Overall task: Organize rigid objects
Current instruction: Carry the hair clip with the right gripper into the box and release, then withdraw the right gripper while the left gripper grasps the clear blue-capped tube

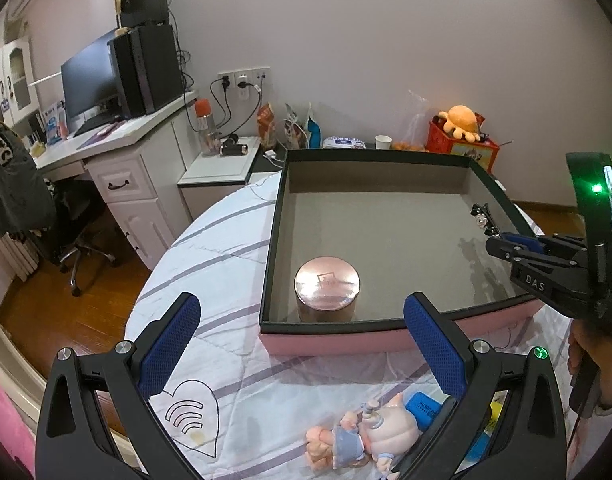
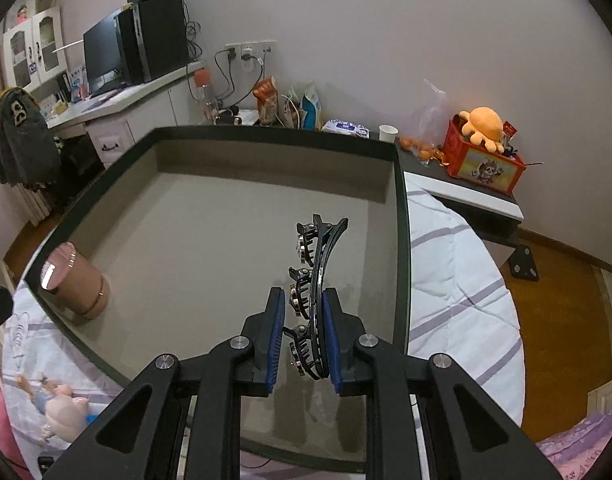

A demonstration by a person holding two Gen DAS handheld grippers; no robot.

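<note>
A large shallow box (image 1: 385, 156) with a dark rim, grey floor and pink outside lies on the bed. A pink round tin (image 1: 327, 294) stands in its near left corner, seen also in the right wrist view as the tin (image 2: 76, 280). My right gripper (image 2: 304, 300) is shut on a black hair claw clip (image 2: 315, 260) with metal studs, held above the box floor near its right wall (image 2: 401, 240). In the left wrist view the right gripper (image 1: 499, 242) comes in over the box's right rim with the clip (image 1: 481, 220). My left gripper (image 1: 302, 312) is open over the bedsheet before the box.
A pig figurine (image 1: 365, 436) and a blue card (image 1: 423, 406) lie on the striped sheet (image 1: 210, 248) near the left gripper. A desk with monitor (image 1: 90, 76) stands left. The bedside shelf holds a red box with an orange plush (image 2: 481, 124), a cup (image 2: 387, 133) and snack bags.
</note>
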